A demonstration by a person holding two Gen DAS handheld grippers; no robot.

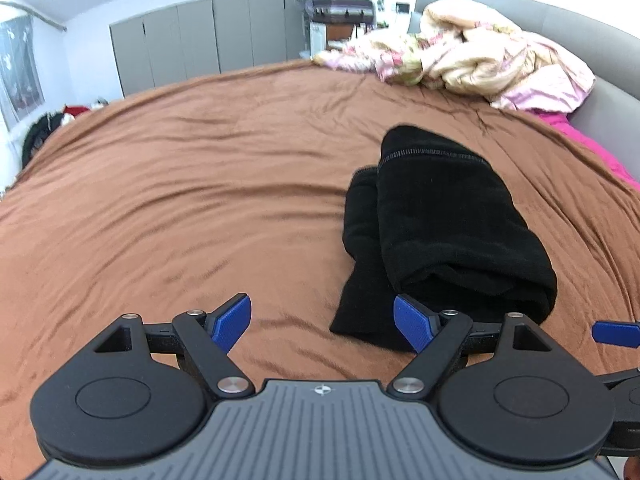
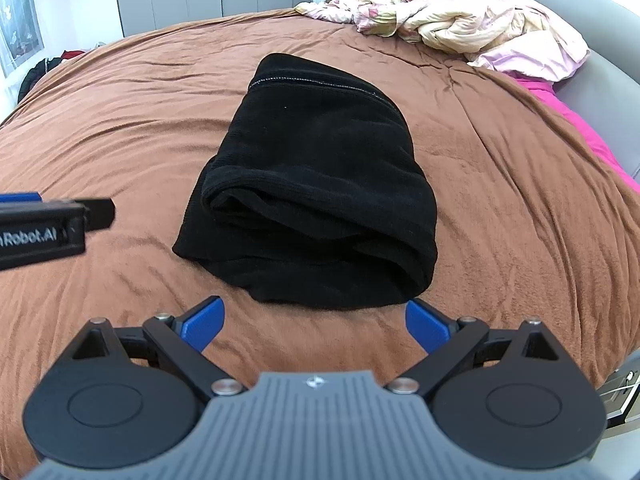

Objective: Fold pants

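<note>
Black pants lie folded into a thick bundle on the brown blanket, right of centre in the left wrist view. In the right wrist view the same pants sit dead ahead, with a stitched seam at the far end and rolled layers at the near end. My left gripper hovers open just short of the bundle's near left corner, holding nothing. My right gripper is open too, empty, just short of the bundle's near edge. The left gripper's body shows at the left edge of the right wrist view.
A crumpled pink and cream quilt is heaped at the far right by the grey headboard. Pink bedding shows along the right edge of the blanket. Grey wardrobes line the far wall. Dark clothes lie beyond the bed's left edge.
</note>
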